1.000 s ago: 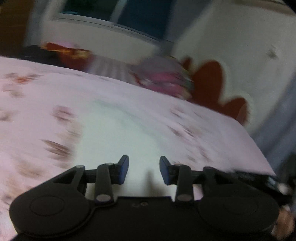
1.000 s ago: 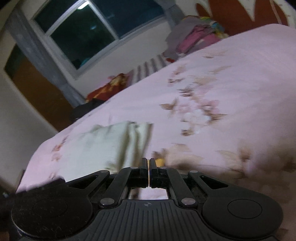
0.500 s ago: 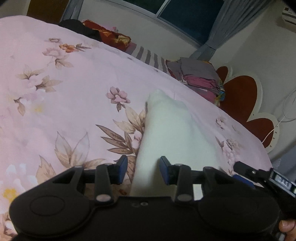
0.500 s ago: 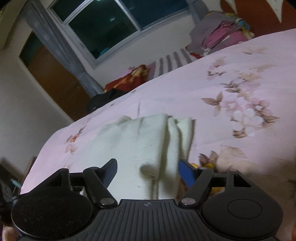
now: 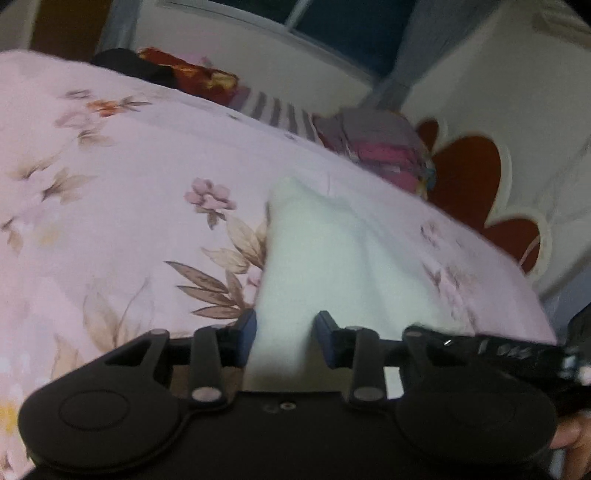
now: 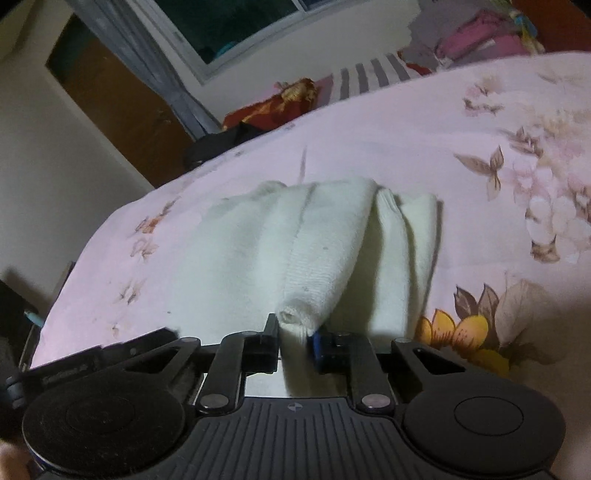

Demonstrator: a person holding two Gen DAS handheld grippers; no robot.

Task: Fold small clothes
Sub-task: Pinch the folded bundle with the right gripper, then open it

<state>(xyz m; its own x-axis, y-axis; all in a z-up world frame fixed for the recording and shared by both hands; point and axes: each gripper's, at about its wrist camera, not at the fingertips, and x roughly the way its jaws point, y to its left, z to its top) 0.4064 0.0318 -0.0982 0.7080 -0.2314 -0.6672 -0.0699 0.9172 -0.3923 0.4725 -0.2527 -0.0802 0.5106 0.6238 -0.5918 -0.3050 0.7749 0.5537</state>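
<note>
Two grippers (image 5: 284,338) (image 6: 295,341) at white garment (image 6: 317,251)

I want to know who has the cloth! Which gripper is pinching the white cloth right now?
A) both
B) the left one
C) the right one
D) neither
C: the right gripper has closed on a bunched fold of the white cloth, while the left gripper is open.

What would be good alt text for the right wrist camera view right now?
The right gripper pinches a rolled fold of a cream-white knitted garment lying bunched on a pink floral bedsheet. Behind the bed are a dark window, grey curtain and a pile of folded clothes.
</note>
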